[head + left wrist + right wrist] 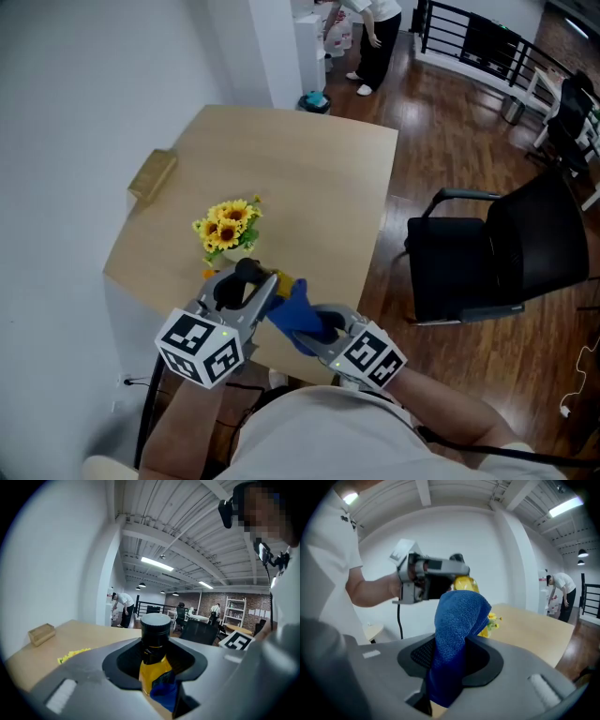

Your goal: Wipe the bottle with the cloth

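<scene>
My left gripper (251, 286) is shut on a yellow bottle (152, 670) with a black cap (155, 629), held above the near edge of the table. My right gripper (319, 328) is shut on a blue cloth (295, 314). The cloth (457, 634) rises from the jaws and presses against the bottle (464, 584) just under my left gripper (433, 576). In the left gripper view a blue fold of cloth (165, 690) lies against the bottle's lower side. The bottle's base is hidden.
A bunch of yellow artificial sunflowers (228, 226) stands on the wooden table (300, 178), just beyond the grippers. A small cardboard box (153, 173) lies at the left edge. A black office chair (511, 248) stands right of the table. A person (375, 37) stands far off.
</scene>
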`<state>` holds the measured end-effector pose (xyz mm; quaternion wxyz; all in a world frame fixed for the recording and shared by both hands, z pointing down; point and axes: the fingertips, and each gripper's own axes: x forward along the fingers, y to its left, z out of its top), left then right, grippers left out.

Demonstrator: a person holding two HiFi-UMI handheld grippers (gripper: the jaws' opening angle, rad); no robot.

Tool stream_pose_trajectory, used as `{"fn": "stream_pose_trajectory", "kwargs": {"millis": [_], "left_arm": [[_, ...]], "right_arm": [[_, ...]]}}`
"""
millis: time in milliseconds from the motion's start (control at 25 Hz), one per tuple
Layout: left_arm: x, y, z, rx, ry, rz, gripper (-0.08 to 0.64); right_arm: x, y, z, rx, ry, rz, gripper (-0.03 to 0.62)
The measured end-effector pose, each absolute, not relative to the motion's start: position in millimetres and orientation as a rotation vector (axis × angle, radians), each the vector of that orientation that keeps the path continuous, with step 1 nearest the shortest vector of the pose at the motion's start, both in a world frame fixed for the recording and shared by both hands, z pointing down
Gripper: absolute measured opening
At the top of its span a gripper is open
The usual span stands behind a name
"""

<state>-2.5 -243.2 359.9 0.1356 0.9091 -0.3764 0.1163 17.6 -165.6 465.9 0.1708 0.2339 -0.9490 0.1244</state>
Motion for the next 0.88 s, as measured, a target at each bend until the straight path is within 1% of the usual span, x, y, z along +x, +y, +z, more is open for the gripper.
{"fn": "stream_pose_trajectory", "kwargs": {"millis": [200,360,480,560,760,880], "left_arm": [[-6.5,-230.7,345.7,2.643,-1.106,0.304,0.152],[-11.4,-222.7,341.5,2.645,-1.12,0.31,0.152],[-15.4,-216.0,343.9,2.659,-1.106,0.341,0.152],[-16.5,-209.2,350.0,2.666,-1.074,0.367,0.152],[-17.3,-190.3,368.2,2.651,-0.983,0.379,0.152],[-17.3,-179.6,372.5,2.662,-0.93,0.367,0.152]], "right_arm": [[43.5,-160.1,539.9,0.624,-2.534,0.406,0.15],[68.0,-161.8,550.7,0.654,-2.498,0.426,0.15],[80.5,-178.9,520.7,0.726,-2.541,0.412,0.15],[78.9,-191.5,484.8,0.752,-2.612,0.375,0.15],[44.1,-196.6,387.5,0.684,-2.777,0.141,0.15],[19.1,-186.8,368.7,0.61,-2.771,0.052,0.15]]}}
